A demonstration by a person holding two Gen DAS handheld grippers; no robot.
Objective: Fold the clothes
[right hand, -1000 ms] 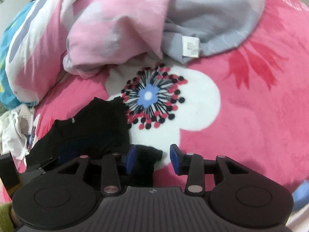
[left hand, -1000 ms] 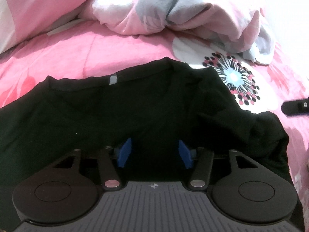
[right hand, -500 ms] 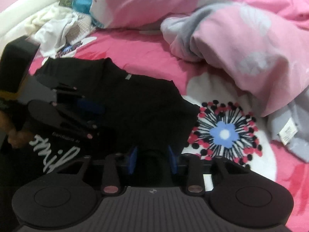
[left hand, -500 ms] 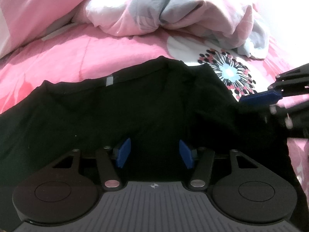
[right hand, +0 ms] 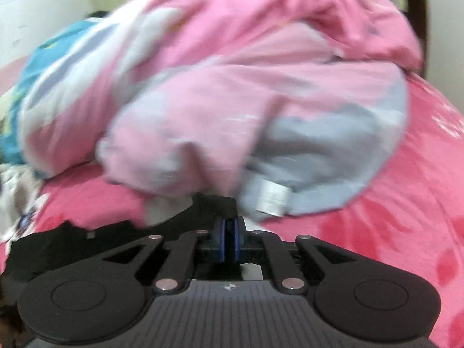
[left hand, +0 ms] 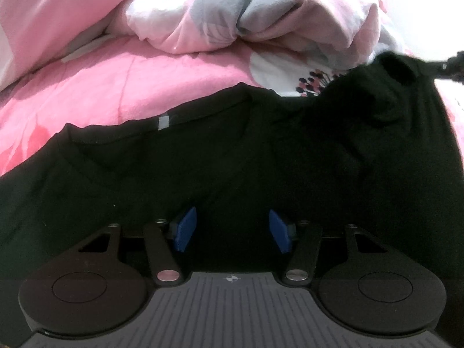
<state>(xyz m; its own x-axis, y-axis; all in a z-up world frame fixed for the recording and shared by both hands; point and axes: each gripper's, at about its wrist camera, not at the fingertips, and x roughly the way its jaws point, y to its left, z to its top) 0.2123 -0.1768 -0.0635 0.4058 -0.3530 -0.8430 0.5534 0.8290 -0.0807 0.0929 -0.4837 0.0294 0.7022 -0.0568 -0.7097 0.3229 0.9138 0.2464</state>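
This is a bedroom in a home. A bed [left hand: 121, 87] fills both views, covered by a bright pink sheet with a large white-and-black flower print [left hand: 313, 79]. A rumpled pink, white and grey duvet [left hand: 232, 14] is heaped on it. In the right wrist view, a pale painted wall [right hand: 43, 3] stands behind the bedding, and more loose laundry [right hand: 17, 191] lies at the bed's left edge.
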